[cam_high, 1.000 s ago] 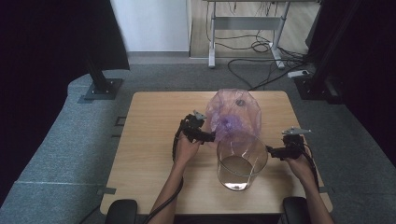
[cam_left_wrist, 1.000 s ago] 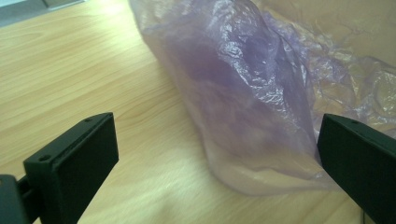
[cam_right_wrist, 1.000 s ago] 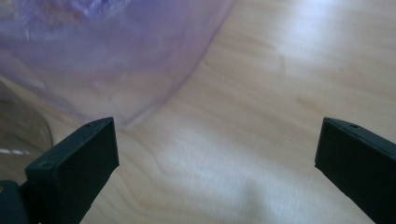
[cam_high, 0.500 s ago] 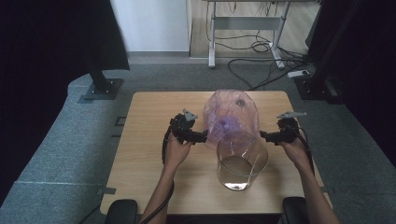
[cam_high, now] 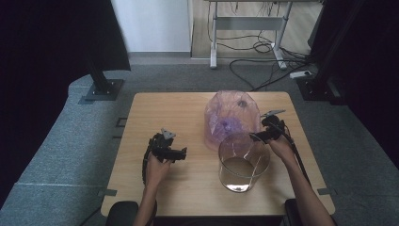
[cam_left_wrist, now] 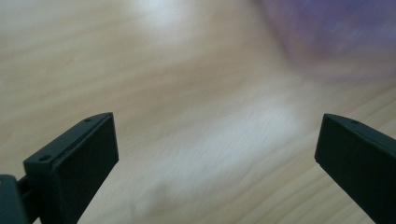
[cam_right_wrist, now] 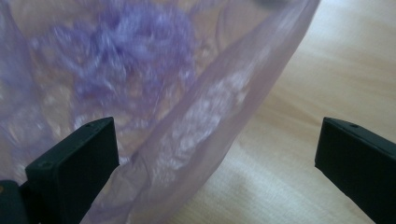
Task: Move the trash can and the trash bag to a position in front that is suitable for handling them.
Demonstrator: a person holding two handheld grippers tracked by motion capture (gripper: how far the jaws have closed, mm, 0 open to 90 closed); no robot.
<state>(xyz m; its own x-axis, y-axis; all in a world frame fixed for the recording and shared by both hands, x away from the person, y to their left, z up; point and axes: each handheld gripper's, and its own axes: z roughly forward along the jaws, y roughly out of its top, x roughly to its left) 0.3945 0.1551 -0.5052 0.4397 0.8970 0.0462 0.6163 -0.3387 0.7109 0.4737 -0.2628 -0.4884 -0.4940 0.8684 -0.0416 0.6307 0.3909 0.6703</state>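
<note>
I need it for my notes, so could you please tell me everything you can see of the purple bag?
The purple bag is thin, see-through plastic, puffed into a rounded dome on the wooden table, behind and against the glass bowl. A darker purple crumpled bunch shows inside, and a small dark spot sits near its top. In the right gripper view its wrinkled wall hangs between the open jaws of the right gripper, close to one jaw; whether it touches is unclear.

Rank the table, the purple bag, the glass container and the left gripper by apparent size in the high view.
1. table
2. purple bag
3. glass container, close to the bag, so unsure
4. left gripper
</note>
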